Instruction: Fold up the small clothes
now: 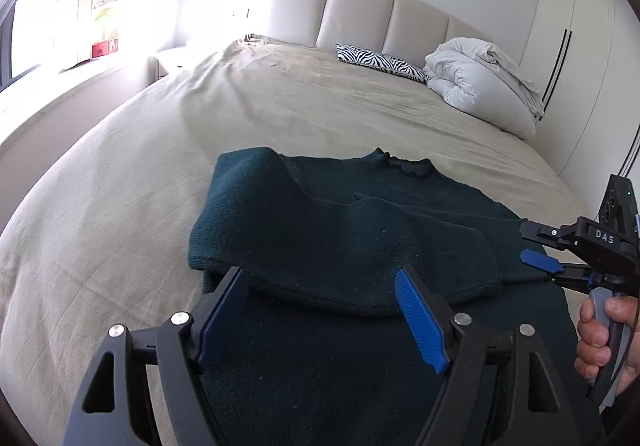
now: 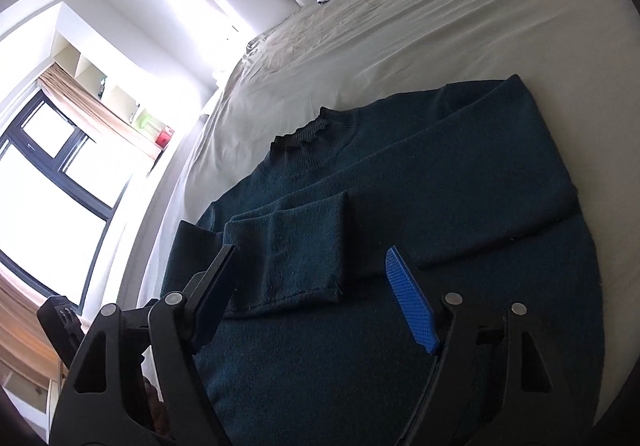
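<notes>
A dark green knit sweater (image 1: 344,230) lies flat on the beige bed sheet (image 1: 160,150), collar toward the headboard, both sleeves folded across its body. It also shows in the right wrist view (image 2: 440,182). My left gripper (image 1: 320,282) is open and empty, hovering over the sweater's lower part. My right gripper (image 2: 312,262) is open and empty, above the folded sleeve cuff (image 2: 304,246). The right gripper also shows in the left wrist view (image 1: 536,246) at the sweater's right edge, held by a hand.
A zebra-print pillow (image 1: 380,60) and a bunched white duvet (image 1: 480,82) lie by the padded headboard (image 1: 360,6). A window (image 2: 48,174) and sill run along the bed's left side. White wardrobe doors (image 1: 576,66) stand at the right.
</notes>
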